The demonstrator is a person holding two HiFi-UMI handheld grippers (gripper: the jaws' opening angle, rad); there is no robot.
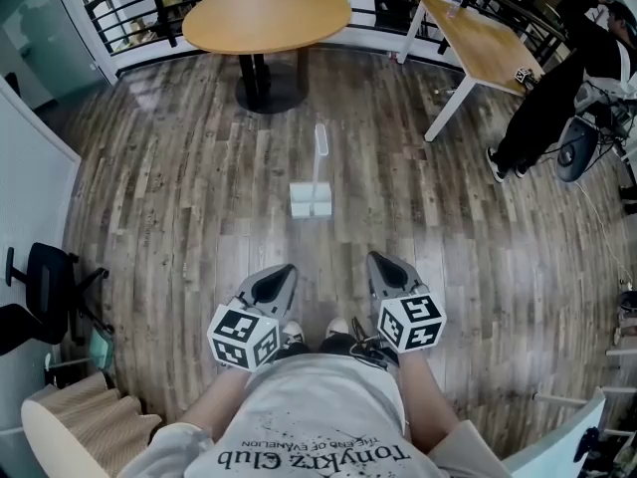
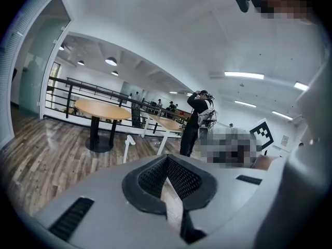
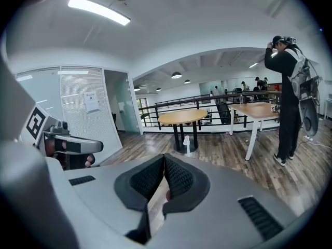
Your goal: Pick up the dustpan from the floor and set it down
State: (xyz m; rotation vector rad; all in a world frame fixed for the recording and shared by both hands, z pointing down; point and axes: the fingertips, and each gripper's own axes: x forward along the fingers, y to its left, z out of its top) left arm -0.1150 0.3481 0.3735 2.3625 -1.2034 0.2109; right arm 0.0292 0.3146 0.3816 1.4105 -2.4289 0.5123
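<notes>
A white dustpan (image 1: 311, 200) stands on the wooden floor ahead of me, its long handle (image 1: 320, 139) pointing up and away. It also shows small in the left gripper view as the dustpan (image 2: 127, 146), and in the right gripper view as the dustpan (image 3: 187, 139). My left gripper (image 1: 282, 272) and right gripper (image 1: 380, 262) hover side by side above my shoes, well short of the dustpan. Both are shut and hold nothing; the left gripper (image 2: 167, 158) and the right gripper (image 3: 164, 157) have their pads meeting at the tips.
A round wooden table (image 1: 267, 15) on a black pedestal stands beyond the dustpan, and a rectangular table (image 1: 478, 43) at the back right. A person in black (image 1: 552, 98) stands at the right. A black office chair (image 1: 40, 287) sits at the left by a wall, with stairs (image 1: 90, 416) below it.
</notes>
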